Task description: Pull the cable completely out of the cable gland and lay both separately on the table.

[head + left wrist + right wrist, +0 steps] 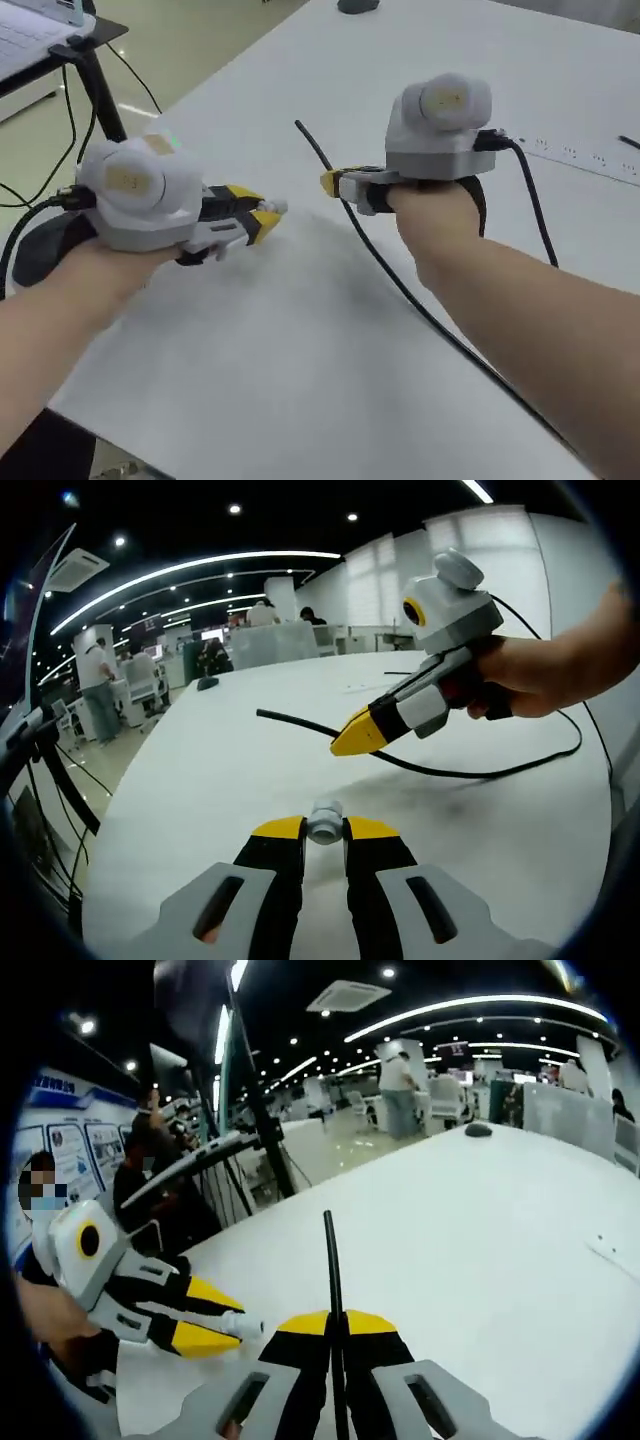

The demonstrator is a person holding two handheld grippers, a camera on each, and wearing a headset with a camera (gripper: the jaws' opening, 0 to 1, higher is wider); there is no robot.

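Pinched at the jaw tips of the left gripper (pixel 325 832): small grey-white plastic cable gland (pixel 324 818). Clamped between the jaws of the right gripper (pixel 337 1322), jutting ahead of them: thin black cable (pixel 328 1250), already free of the gland. If released too high, could roll along the white surface (pixel 300 350) or be swept by the springy cable.

Above the left part of the bench (pixel 300 360), the left gripper (pixel 325 830) has the cable gland (pixel 325 820) clamped between its jaws at the tips. The right gripper (pixel 330 183) is to its right, tip towards tip and apart from it. The cable (pixel 400 285) runs between the right gripper's closed jaws, clear of the gland: its short free end sticks out past the tips towards the far side of the bench, and the rest trails back across the bench under the person's right forearm towards the near right edge.
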